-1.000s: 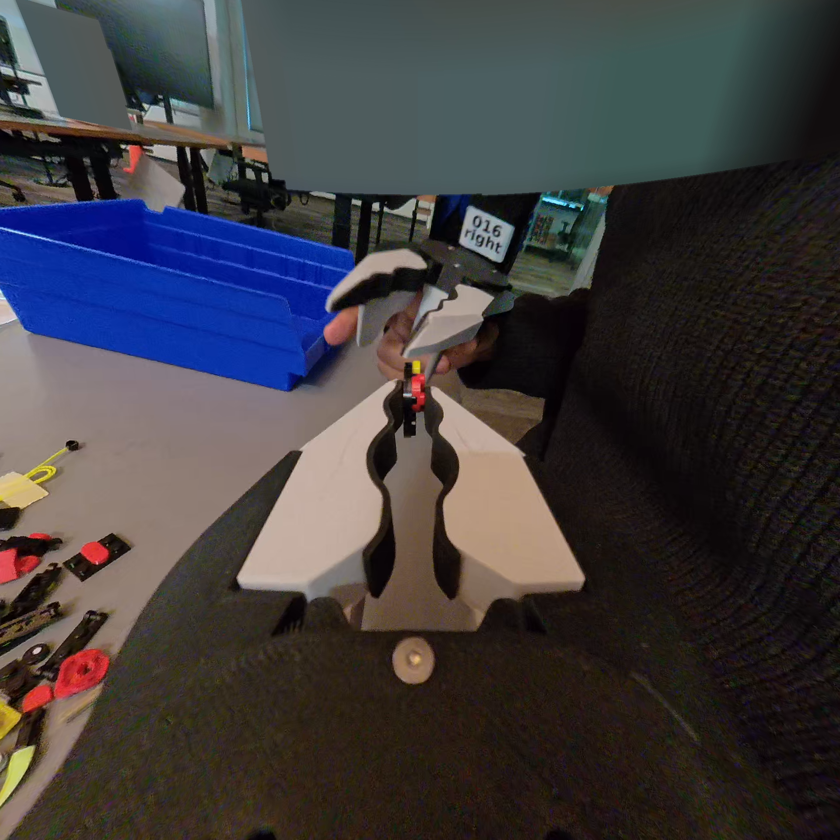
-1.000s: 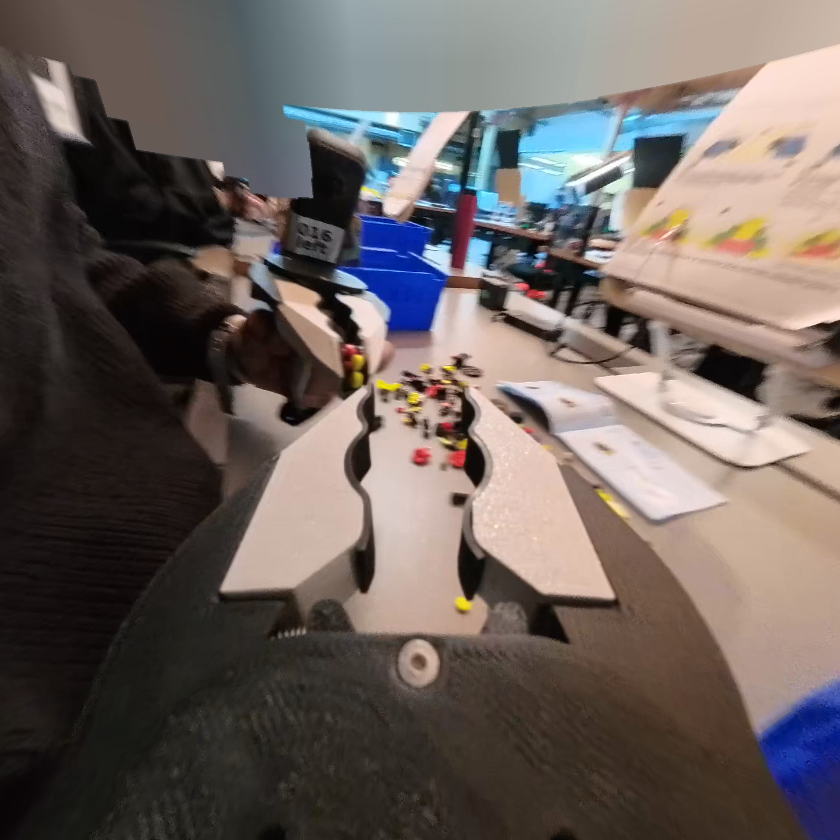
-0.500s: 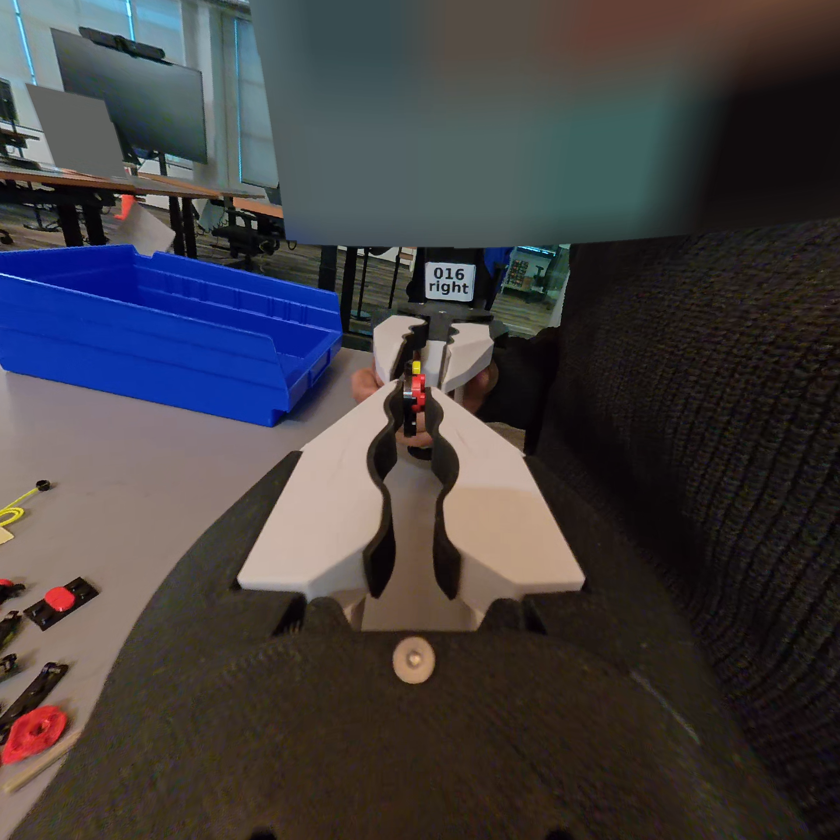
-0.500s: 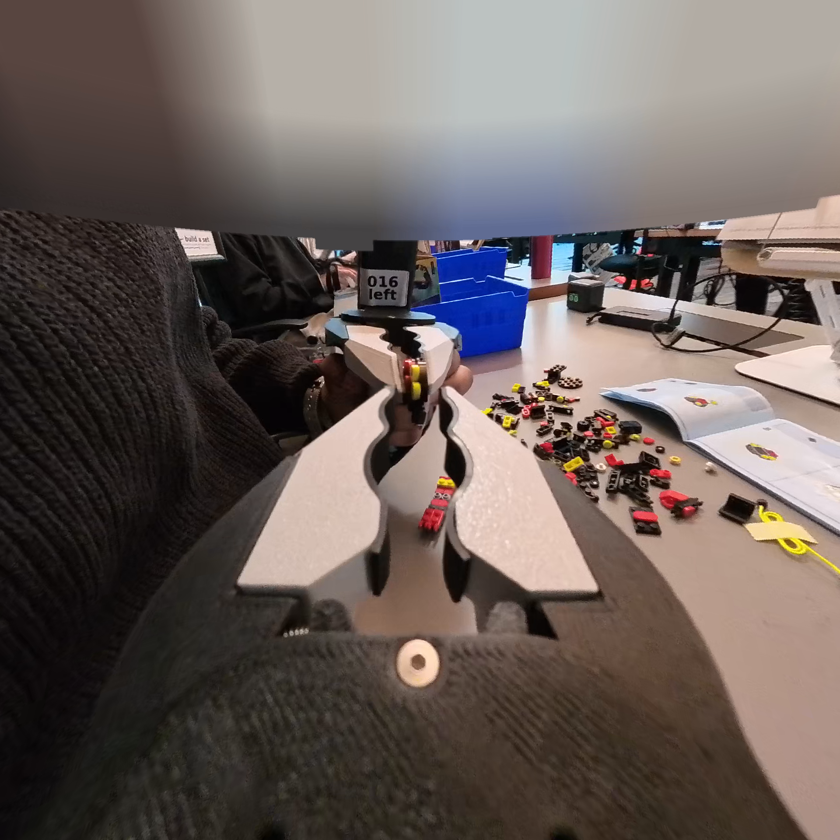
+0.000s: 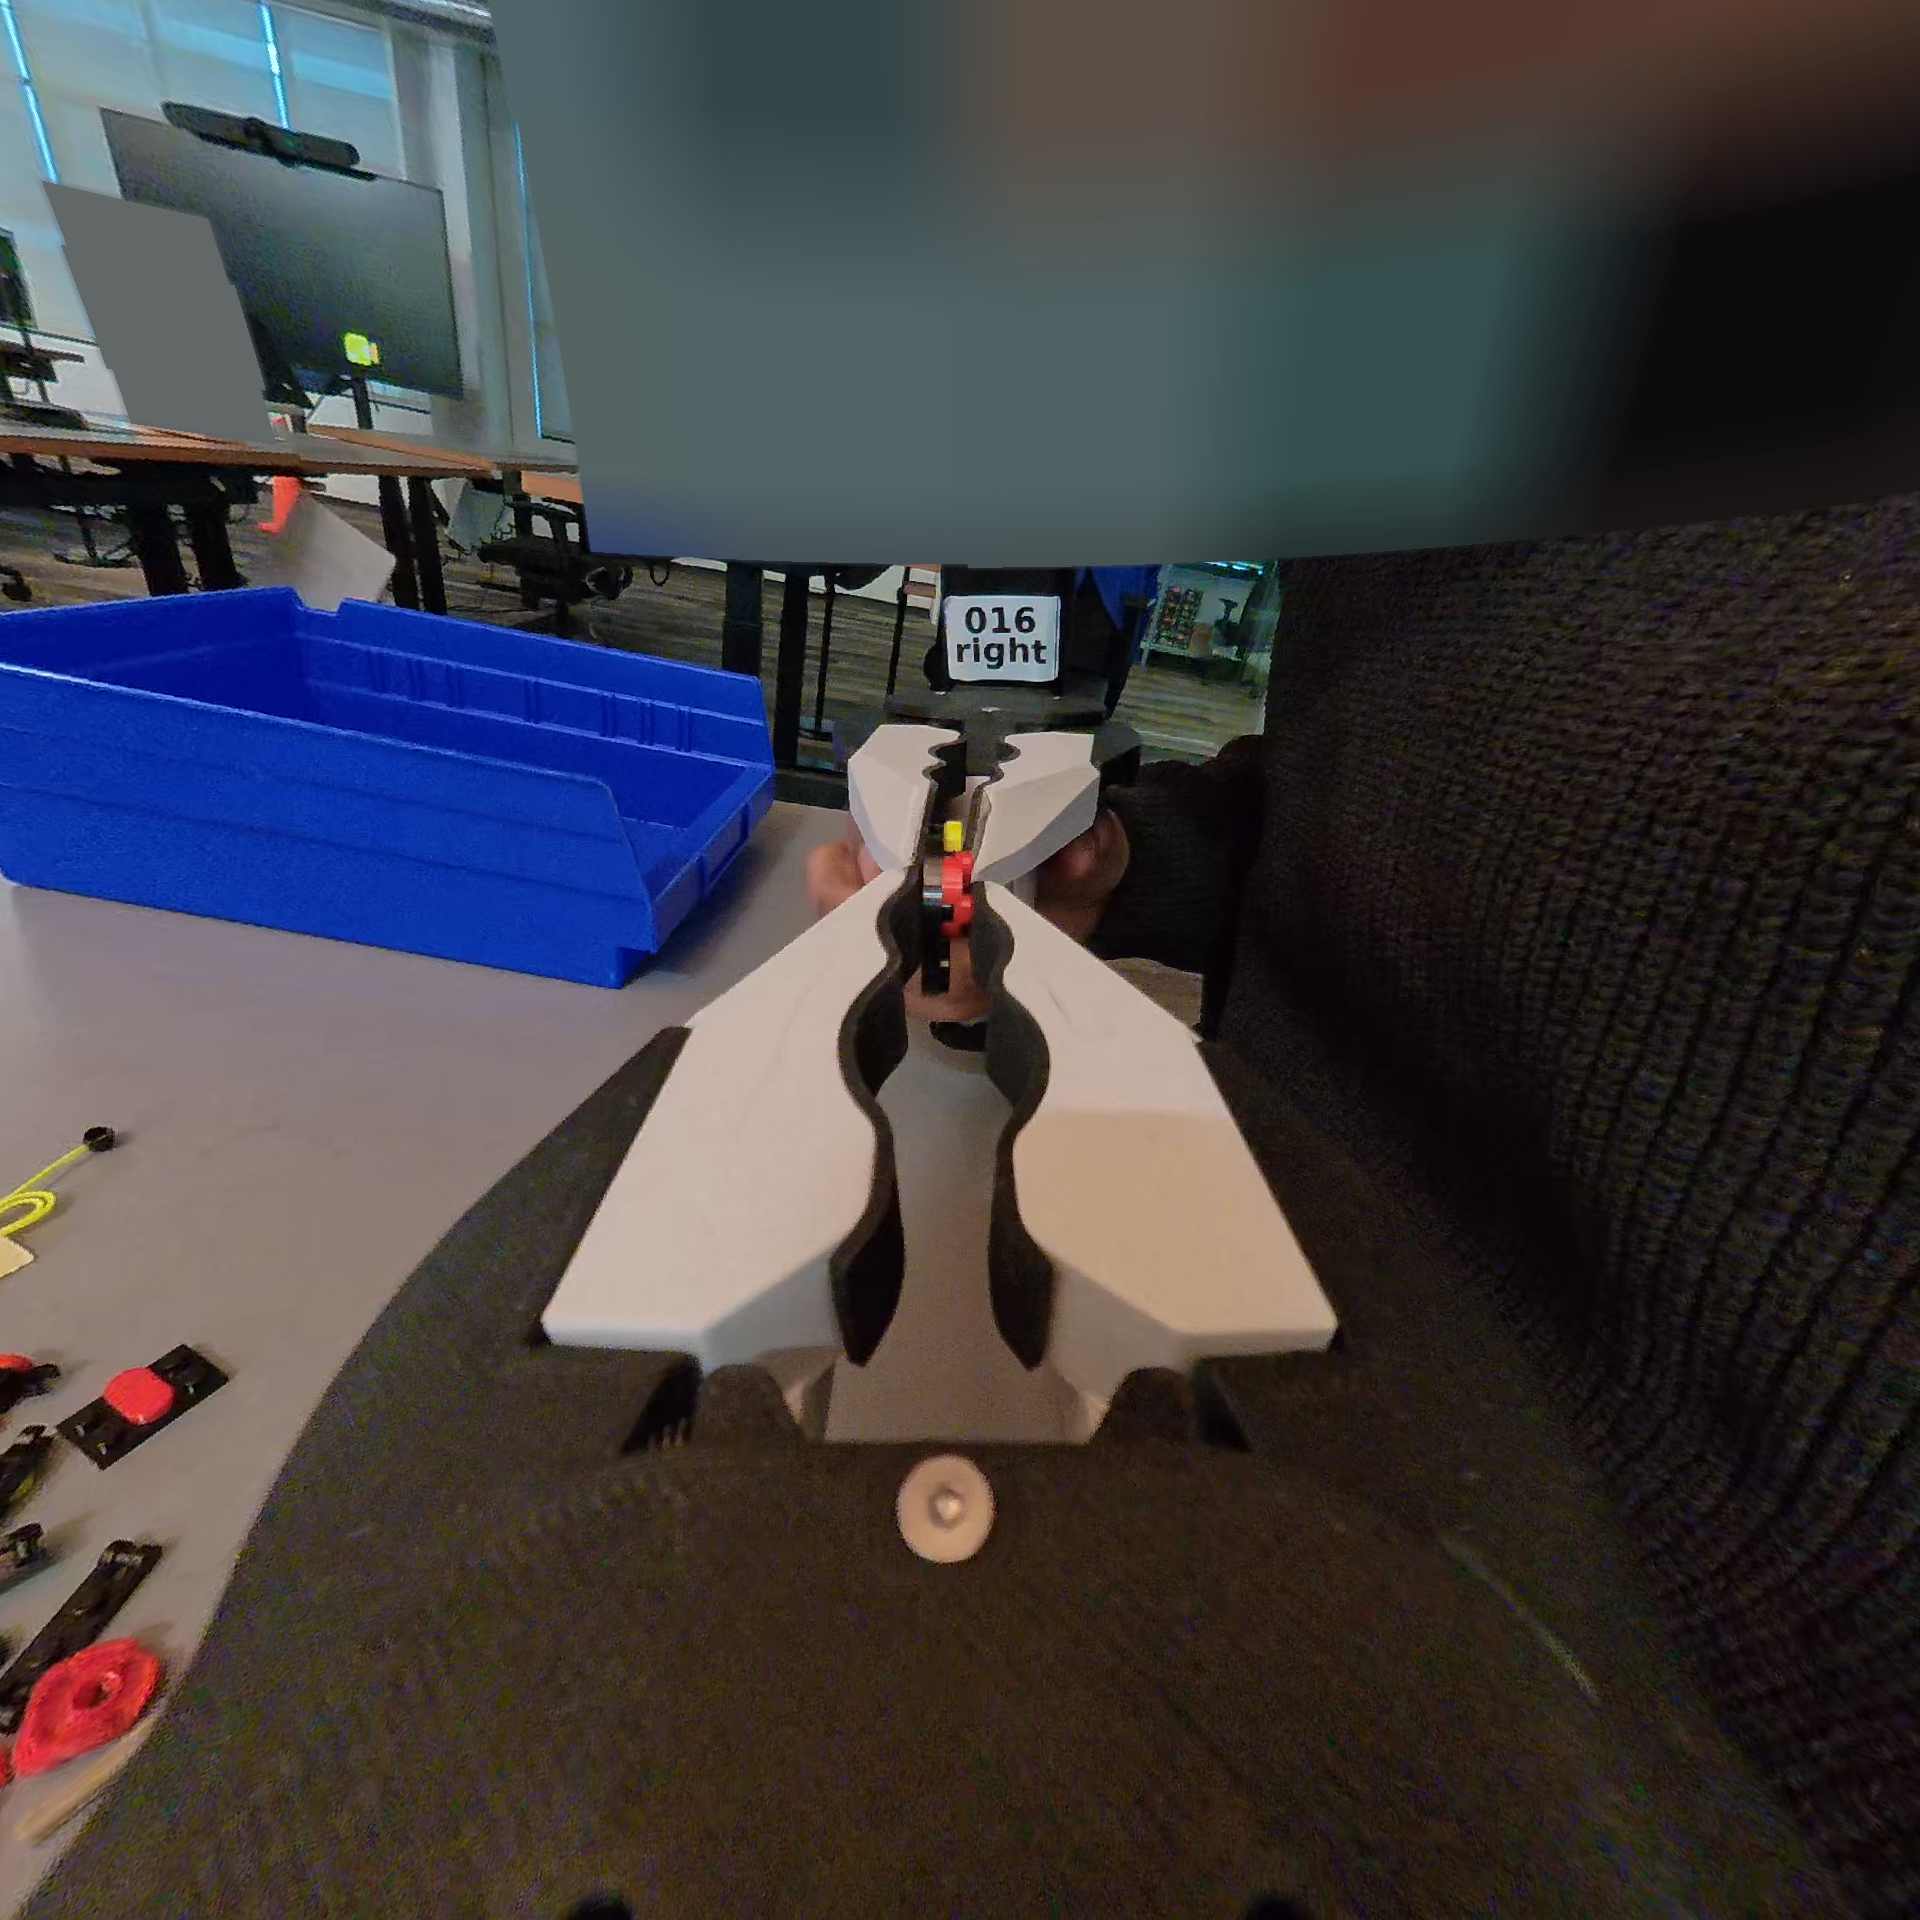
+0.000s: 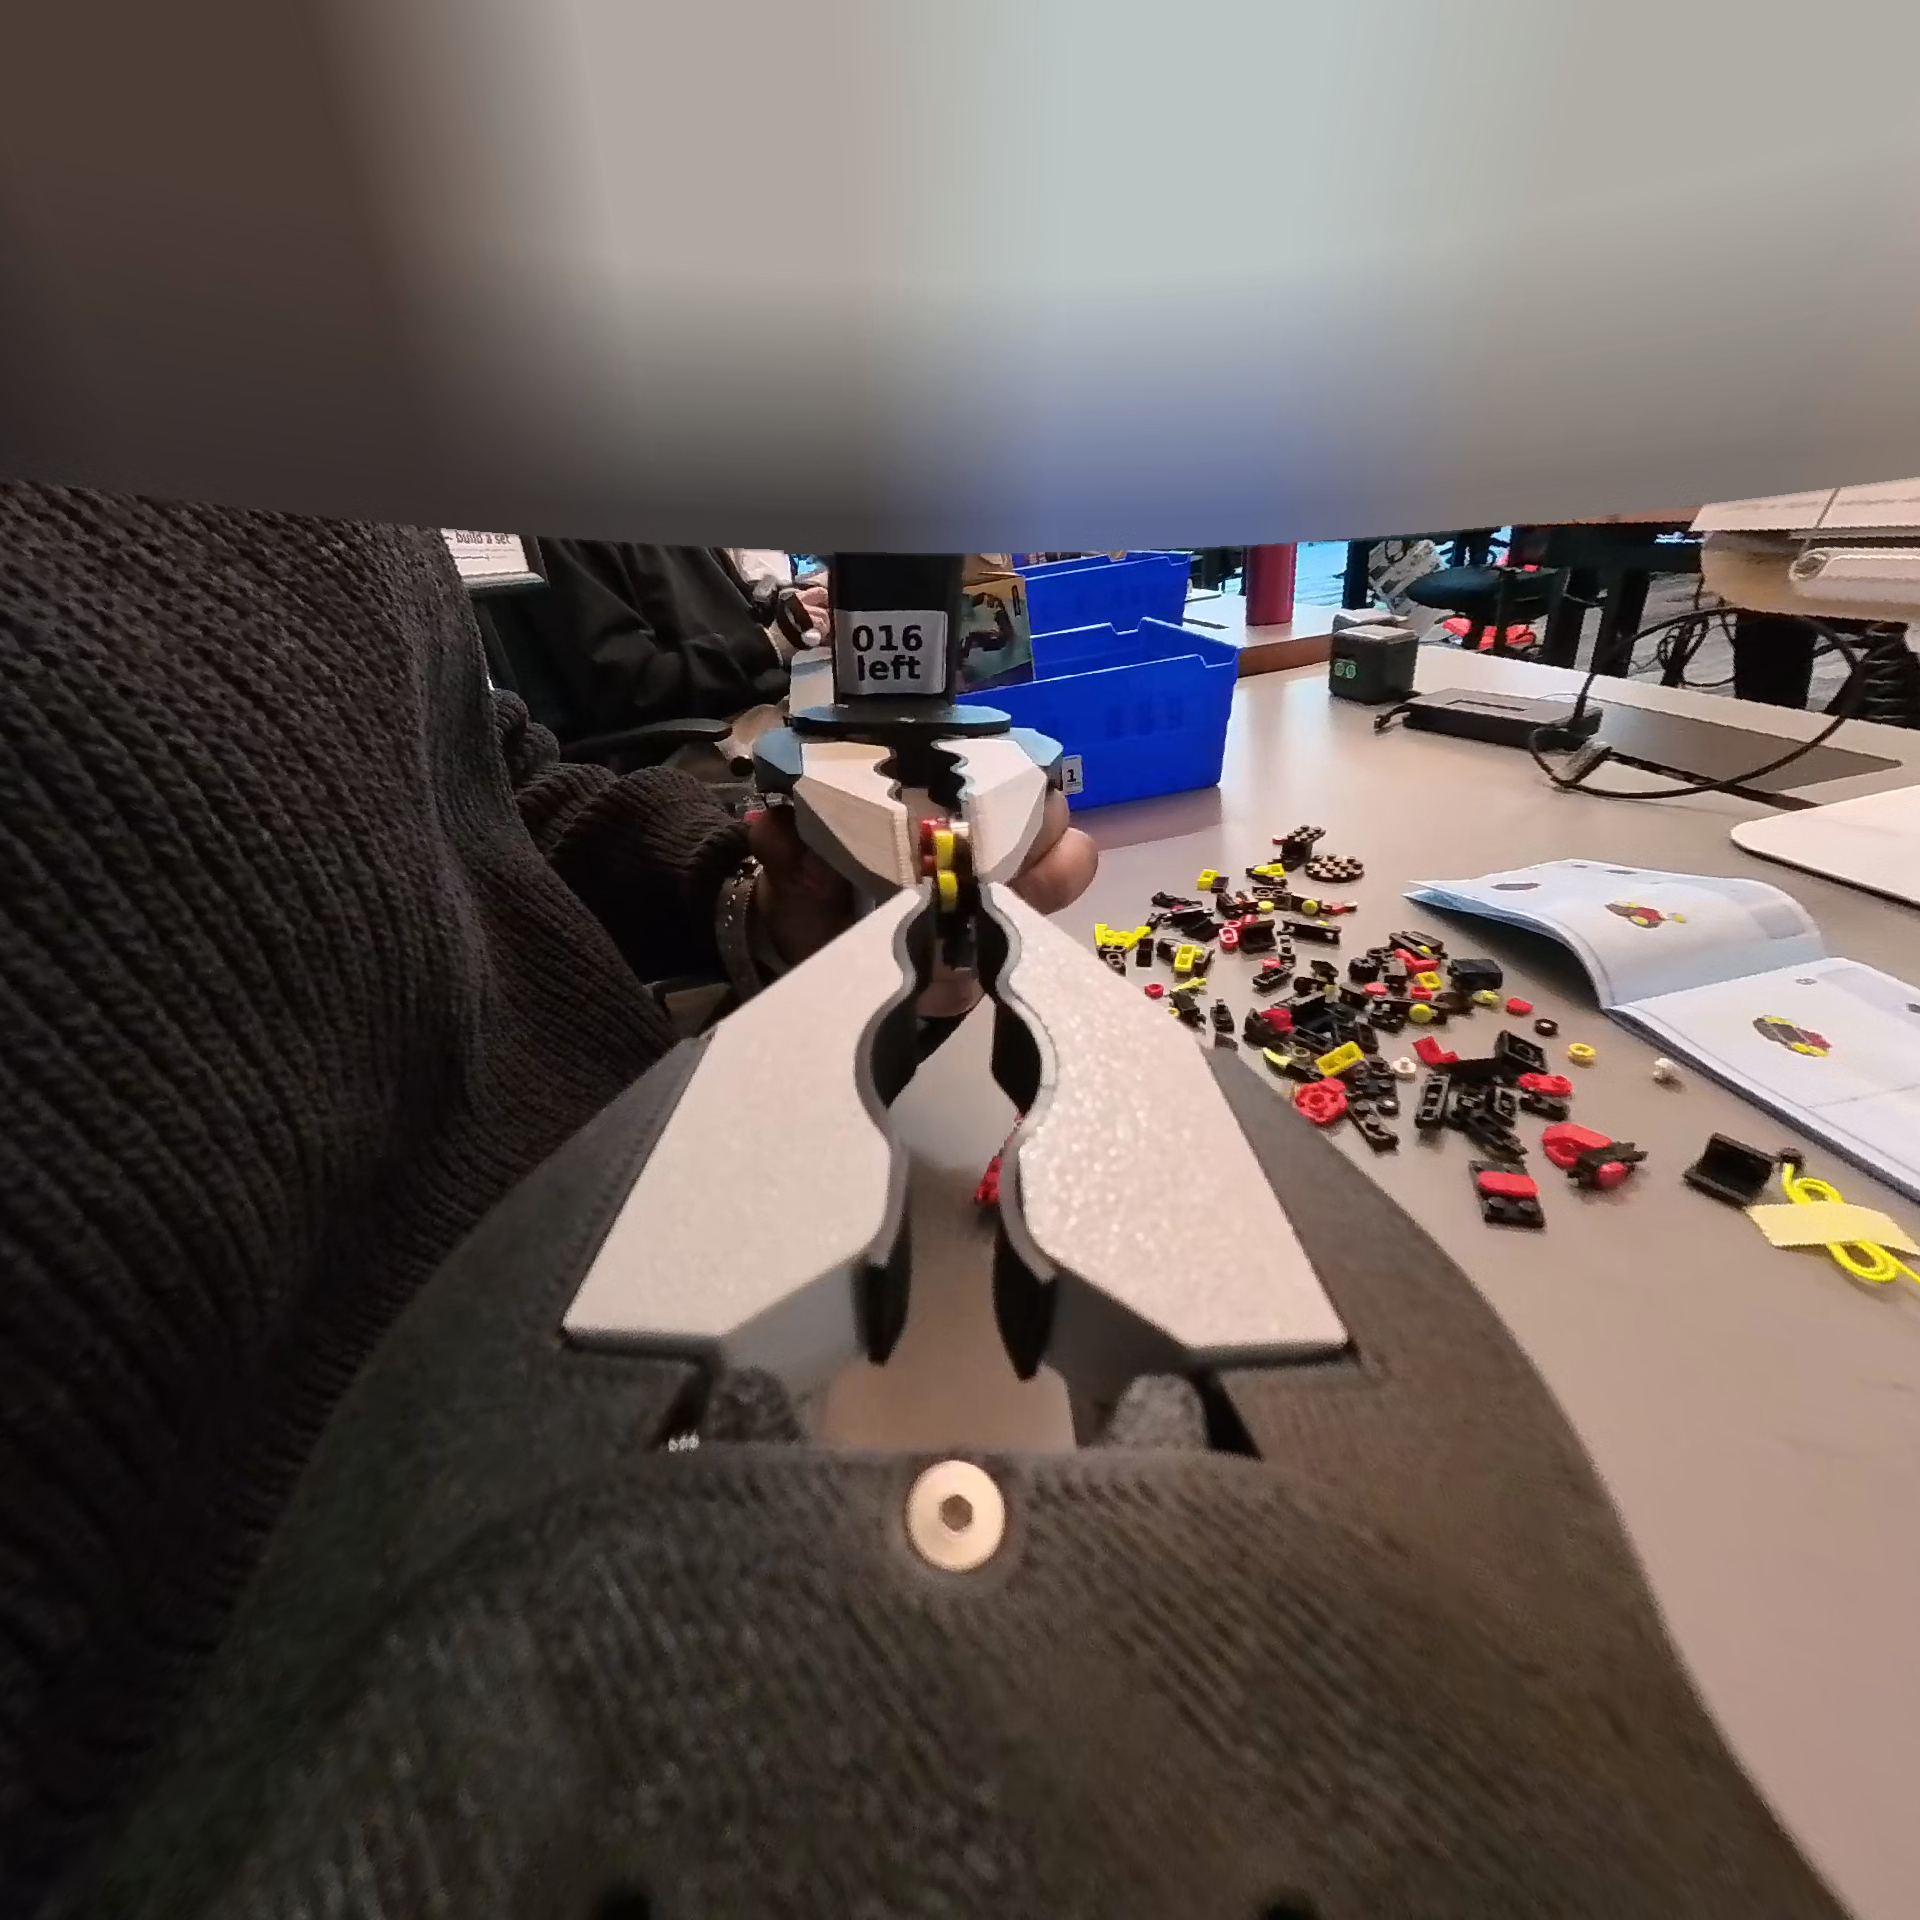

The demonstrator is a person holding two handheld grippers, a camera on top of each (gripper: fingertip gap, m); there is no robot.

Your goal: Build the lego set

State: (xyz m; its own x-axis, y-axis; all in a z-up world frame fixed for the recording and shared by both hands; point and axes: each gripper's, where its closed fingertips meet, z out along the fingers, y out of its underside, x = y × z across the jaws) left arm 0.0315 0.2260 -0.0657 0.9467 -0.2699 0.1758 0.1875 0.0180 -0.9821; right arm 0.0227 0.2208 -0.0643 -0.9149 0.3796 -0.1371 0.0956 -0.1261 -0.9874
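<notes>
A small lego assembly point(image 5: 948, 906) of black, red and yellow parts is held in the air between both grippers, which face each other tip to tip. My left gripper point(image 5: 943, 920) is shut on it, with the red and black parts between its tips. My right gripper point(image 6: 945, 925) is shut on the same assembly point(image 6: 943, 871), whose yellow studs show at the tips. Each gripper also shows in the other's view, the right gripper point(image 5: 971, 805) and the left gripper point(image 6: 920, 816), each held by a hand.
Several loose black, red and yellow pieces point(image 6: 1382, 1018) lie on the grey table beside an open instruction booklet point(image 6: 1662, 956) and a yellow string with a tag point(image 6: 1839, 1236). A blue bin point(image 5: 364, 769) stands at the left. A black knit sleeve point(image 5: 1558, 1039) fills the right.
The right gripper swung round to face the left gripper head-on, came closer and narrowed its jaws onto the assembly. The left gripper kept its hold.
</notes>
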